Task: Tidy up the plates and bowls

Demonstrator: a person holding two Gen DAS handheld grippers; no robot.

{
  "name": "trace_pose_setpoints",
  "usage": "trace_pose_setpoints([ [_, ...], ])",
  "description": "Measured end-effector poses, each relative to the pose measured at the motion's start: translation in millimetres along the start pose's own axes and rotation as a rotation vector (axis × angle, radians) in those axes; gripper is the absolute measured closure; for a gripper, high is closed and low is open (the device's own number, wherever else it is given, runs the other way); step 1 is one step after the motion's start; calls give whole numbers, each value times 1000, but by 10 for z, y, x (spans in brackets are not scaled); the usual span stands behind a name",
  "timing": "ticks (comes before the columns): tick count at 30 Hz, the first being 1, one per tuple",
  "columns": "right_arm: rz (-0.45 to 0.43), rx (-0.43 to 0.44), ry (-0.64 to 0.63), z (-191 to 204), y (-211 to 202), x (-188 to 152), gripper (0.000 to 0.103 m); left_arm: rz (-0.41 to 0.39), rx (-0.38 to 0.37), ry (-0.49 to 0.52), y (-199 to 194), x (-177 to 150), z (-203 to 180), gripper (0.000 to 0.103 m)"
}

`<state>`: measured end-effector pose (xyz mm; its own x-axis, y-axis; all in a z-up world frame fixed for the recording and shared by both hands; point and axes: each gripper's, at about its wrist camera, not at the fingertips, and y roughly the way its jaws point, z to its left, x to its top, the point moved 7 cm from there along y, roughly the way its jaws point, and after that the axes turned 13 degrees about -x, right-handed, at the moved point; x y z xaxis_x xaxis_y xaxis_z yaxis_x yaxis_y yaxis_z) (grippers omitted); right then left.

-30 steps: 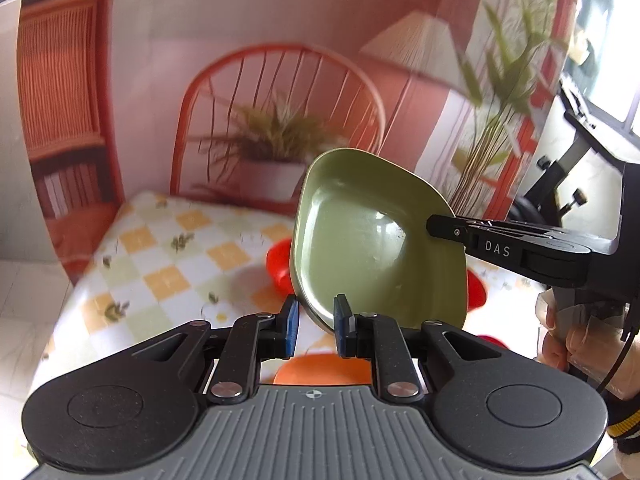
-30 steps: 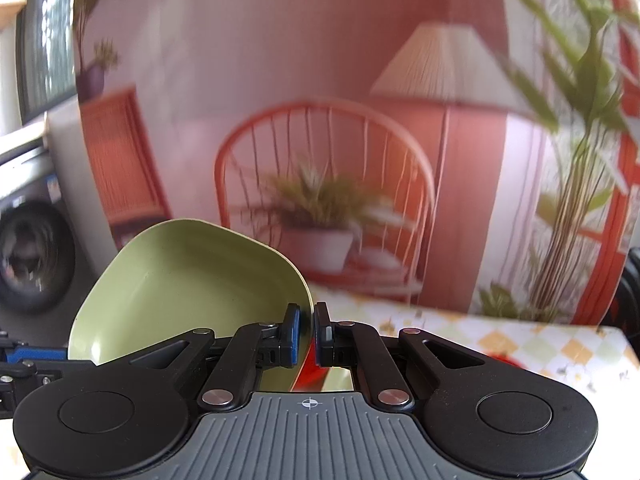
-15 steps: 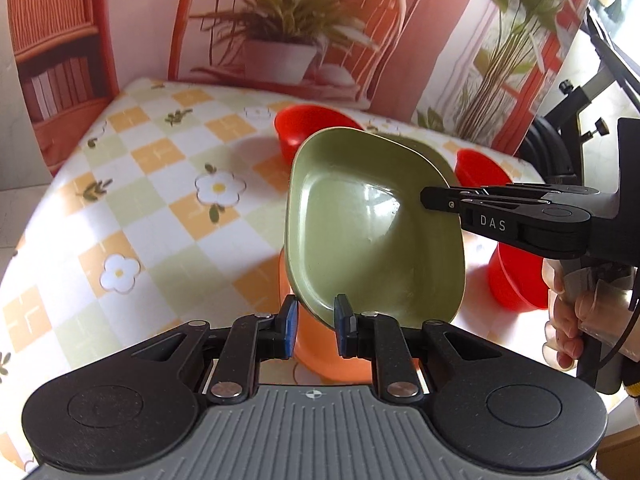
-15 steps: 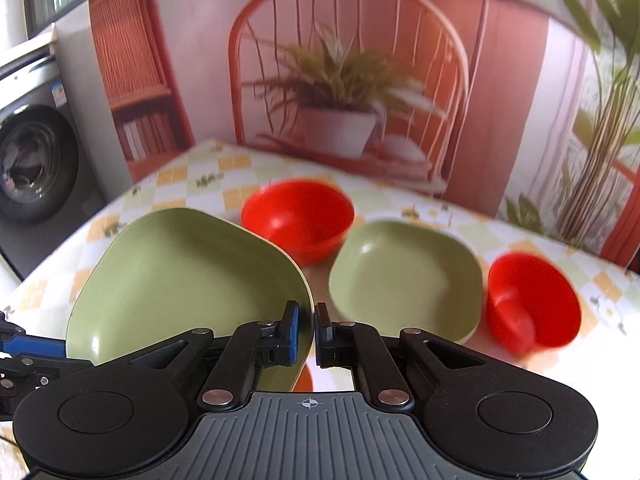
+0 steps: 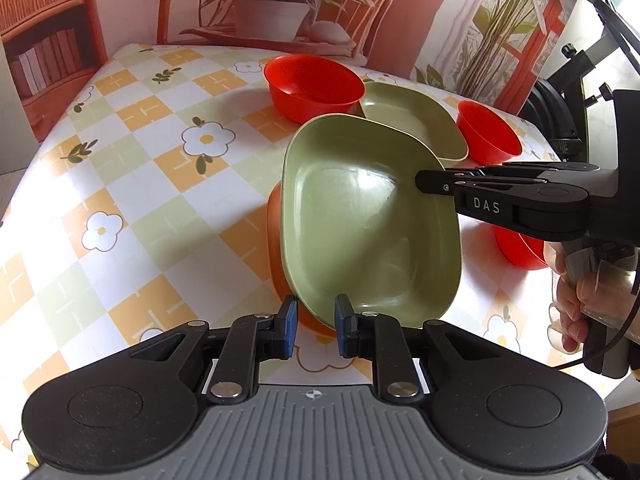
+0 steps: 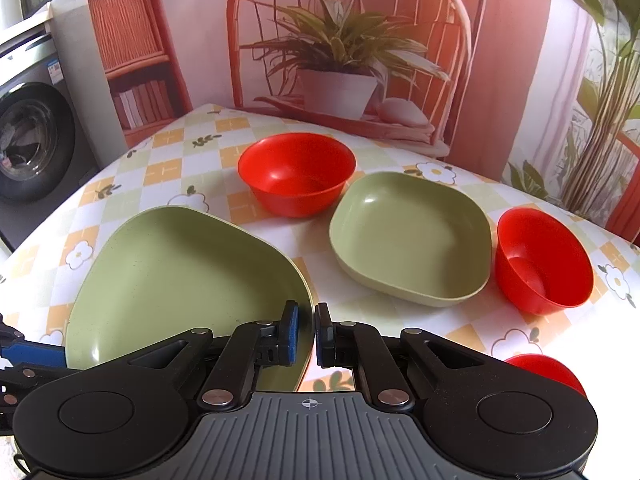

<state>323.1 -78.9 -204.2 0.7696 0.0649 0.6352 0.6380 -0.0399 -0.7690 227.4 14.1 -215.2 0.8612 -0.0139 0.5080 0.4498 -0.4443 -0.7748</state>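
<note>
A square green plate point(image 5: 372, 224) is held tilted just above an orange dish point(image 5: 275, 248), which it largely hides. My left gripper point(image 5: 316, 330) is shut on the plate's near rim. My right gripper point(image 5: 424, 182) reaches in from the right and pinches its right rim. In the right wrist view the same green plate point(image 6: 180, 280) has its rim between the pads of the right gripper point(image 6: 306, 336), and the left gripper's blue finger point(image 6: 32, 354) shows at the left edge. A second green plate point(image 6: 412, 236) lies on the table.
Red bowls stand behind point(image 6: 296, 172), to the right point(image 6: 544, 260) and near right point(image 6: 548, 372). The checked tablecloth point(image 5: 140, 184) is bare on the left. A printed backdrop point(image 6: 340, 40) closes the far side. A washing machine point(image 6: 28, 140) stands left. A hand point(image 5: 576, 304) grips the right tool.
Both grippers have come down together with the green plate, from facing the backdrop to looking down on the table. The plate now hangs low over the orange dish.
</note>
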Motion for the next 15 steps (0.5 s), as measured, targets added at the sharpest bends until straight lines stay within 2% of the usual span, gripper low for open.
trace_pose_setpoints([
  [15, 22, -25, -25, 36, 80, -76, 94, 20, -7, -12, 52, -7, -11, 82],
])
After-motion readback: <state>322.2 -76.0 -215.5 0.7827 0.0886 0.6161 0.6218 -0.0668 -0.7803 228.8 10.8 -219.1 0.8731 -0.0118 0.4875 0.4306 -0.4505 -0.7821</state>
